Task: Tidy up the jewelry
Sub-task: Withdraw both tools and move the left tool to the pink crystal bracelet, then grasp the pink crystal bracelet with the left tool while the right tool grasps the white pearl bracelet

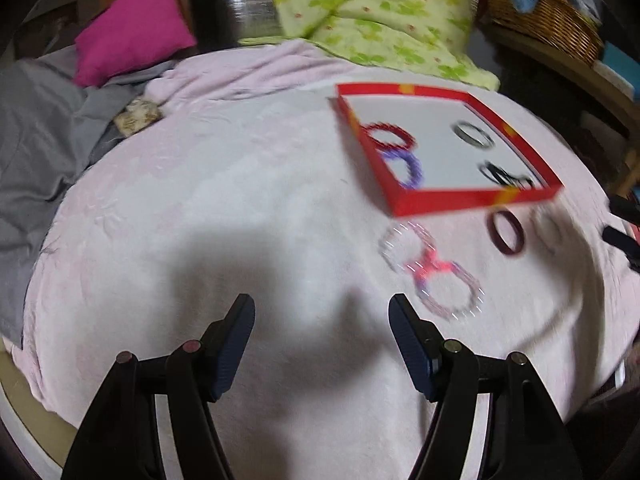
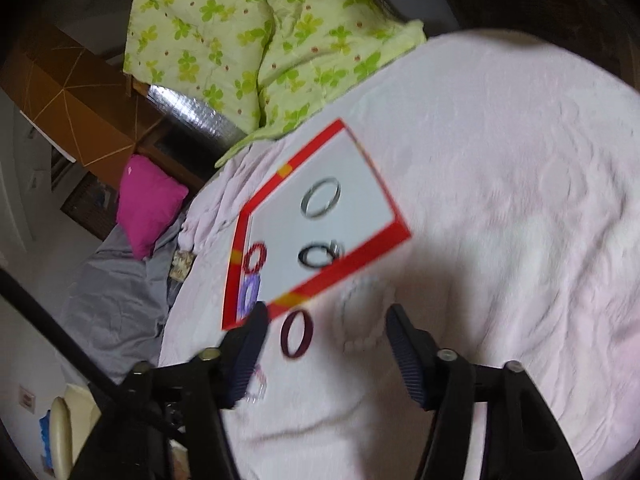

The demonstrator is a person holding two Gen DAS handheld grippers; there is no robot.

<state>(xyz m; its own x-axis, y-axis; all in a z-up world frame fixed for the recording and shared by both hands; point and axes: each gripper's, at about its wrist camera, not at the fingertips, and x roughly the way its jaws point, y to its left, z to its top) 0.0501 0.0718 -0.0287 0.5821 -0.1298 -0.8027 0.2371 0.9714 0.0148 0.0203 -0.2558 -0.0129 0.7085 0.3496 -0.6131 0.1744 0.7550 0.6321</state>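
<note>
A red box (image 1: 476, 200) with a white floor lies on the pale pink blanket and holds a red beaded bracelet (image 1: 390, 136), a purple one (image 1: 404, 166), a silver bangle (image 1: 474, 135) and a black one (image 1: 500, 174). The box also shows in the right wrist view (image 2: 360, 260). In front of it lie a dark maroon bangle (image 1: 507, 232), a clear beaded bracelet (image 1: 404, 246) and a pink-purple beaded one (image 1: 450, 292). My left gripper (image 1: 322, 320) is open and empty over bare blanket. My right gripper (image 2: 326, 328) is open, with the maroon bangle (image 2: 297, 334) and a pale pearl bracelet (image 2: 362, 316) between its fingers.
A green floral quilt (image 1: 380, 12) lies behind the box. A magenta pillow (image 1: 132, 32) and grey sheet (image 1: 40, 128) are at the left. A wicker basket (image 1: 548, 20) stands at the far right. The pink blanket (image 1: 240, 200) spreads wide to the left.
</note>
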